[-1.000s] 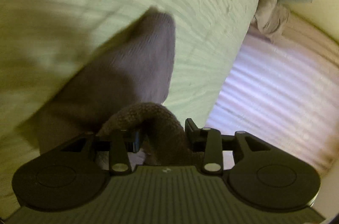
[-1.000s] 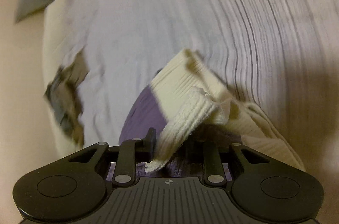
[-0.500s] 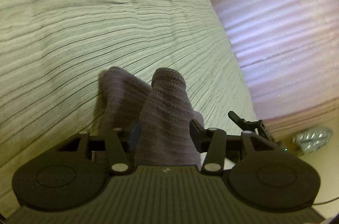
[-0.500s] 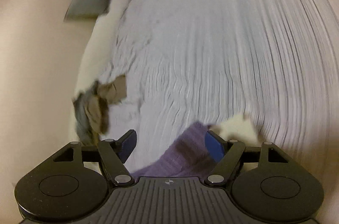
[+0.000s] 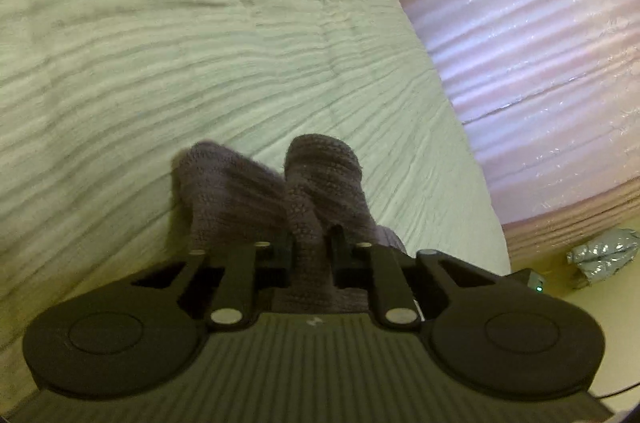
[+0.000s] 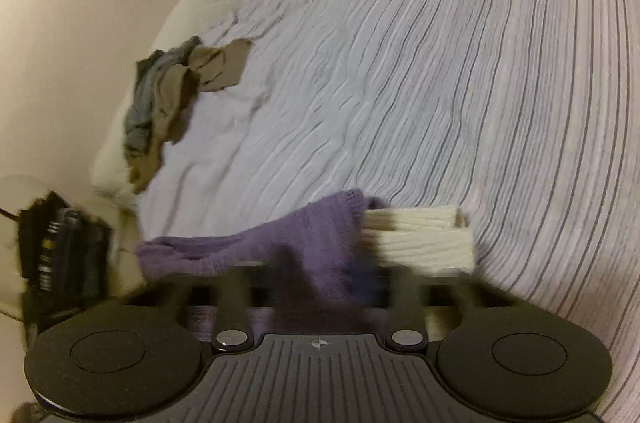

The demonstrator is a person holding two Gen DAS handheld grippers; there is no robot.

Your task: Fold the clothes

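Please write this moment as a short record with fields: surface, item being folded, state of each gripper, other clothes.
surface: striped bedspread
item: purple knitted socks with cream ribbed cuffs, lying on the bedspread
left gripper: shut on the purple toe end
right gripper: blurred, state unclear
other clothes: grey and brown pile near the bed's far edge

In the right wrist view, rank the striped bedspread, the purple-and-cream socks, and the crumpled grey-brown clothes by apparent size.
1. Striped bedspread, filling most of the view.
2 and 3, unsure. The purple-and-cream socks look bigger than the crumpled grey-brown clothes, but they lie much nearer the camera, so I won't rank the two.
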